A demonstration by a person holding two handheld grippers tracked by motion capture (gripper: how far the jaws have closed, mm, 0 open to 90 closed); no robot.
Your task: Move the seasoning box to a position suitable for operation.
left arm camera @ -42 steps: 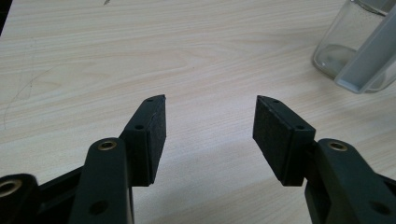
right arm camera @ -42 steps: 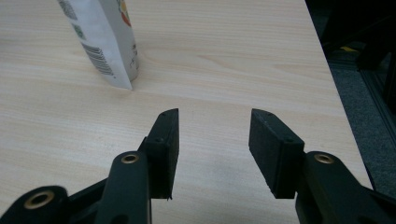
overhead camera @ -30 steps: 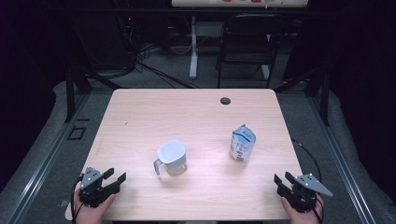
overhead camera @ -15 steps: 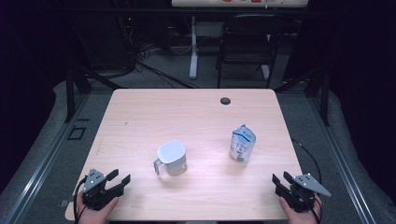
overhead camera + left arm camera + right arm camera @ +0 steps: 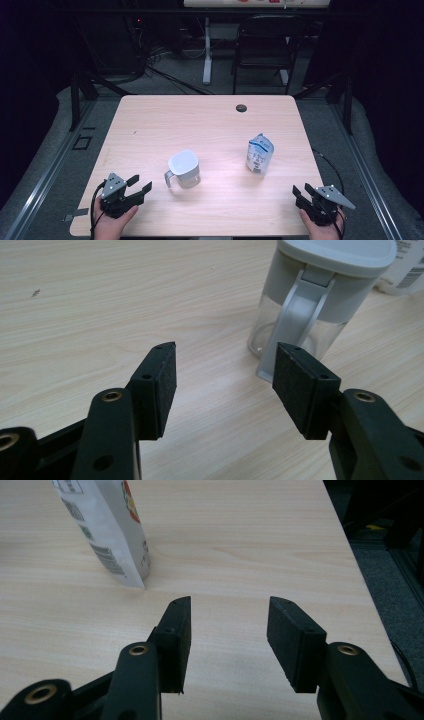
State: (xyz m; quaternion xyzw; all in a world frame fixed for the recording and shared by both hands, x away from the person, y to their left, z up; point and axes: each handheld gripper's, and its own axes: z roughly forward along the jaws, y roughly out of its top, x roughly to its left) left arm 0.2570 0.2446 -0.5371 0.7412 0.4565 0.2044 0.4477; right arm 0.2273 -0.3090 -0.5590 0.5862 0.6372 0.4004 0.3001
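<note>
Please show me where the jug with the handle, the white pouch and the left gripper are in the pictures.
jug [image 5: 183,168], high view, on its white lid.
pouch [image 5: 260,154], high view, on its printed front.
left gripper [image 5: 139,184], high view, midway between its open fingertips.

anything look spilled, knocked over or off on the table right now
Nothing stands out. The lidded jug and the pouch both stand upright and apart on the dry table; both grippers are empty.

My tongs [image 5: 225,385] stand open over the tabletop [image 5: 100,300], having just widened, nothing between them. The lidded jug [image 5: 320,295] stands just ahead, handle [image 5: 287,327] facing me.
</note>
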